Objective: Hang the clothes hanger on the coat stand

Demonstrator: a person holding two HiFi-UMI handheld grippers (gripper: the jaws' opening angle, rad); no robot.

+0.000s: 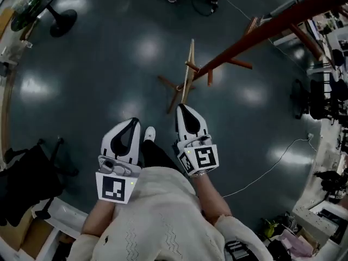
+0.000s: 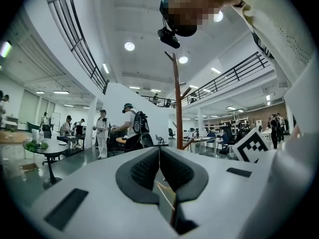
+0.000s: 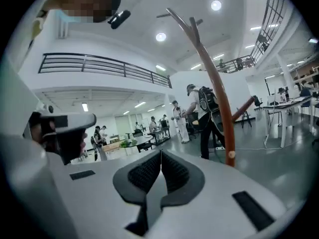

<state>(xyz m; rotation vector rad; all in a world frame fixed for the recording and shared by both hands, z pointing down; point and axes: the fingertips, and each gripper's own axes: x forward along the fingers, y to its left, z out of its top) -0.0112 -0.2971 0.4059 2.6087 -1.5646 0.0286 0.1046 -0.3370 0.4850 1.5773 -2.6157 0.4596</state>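
The brown wooden coat stand [image 1: 261, 31] slants from its splayed feet mid-floor toward the upper right, with pegs sticking out. It rises straight ahead in the left gripper view [image 2: 176, 108] and to the right in the right gripper view [image 3: 219, 98]. A thin pale wooden hanger [image 1: 190, 53] shows edge-on across the stand's foot; whether it hangs or lies there I cannot tell. My right gripper [image 1: 181, 106] [image 3: 160, 153] is shut and empty, its tip right at the hanger's near end. My left gripper [image 1: 134, 120] [image 2: 159, 151] is shut, lower left. A pale sliver [image 2: 164, 195] shows behind its jaws.
The floor is dark and glossy. A round table on a black foot [image 1: 60, 20] stands far left, and a black chair [image 1: 27, 178] near left. A white cable [image 1: 272, 167] trails right. Desks and clutter [image 1: 326, 91] line the right side. Several people [image 2: 129, 128] stand beyond.
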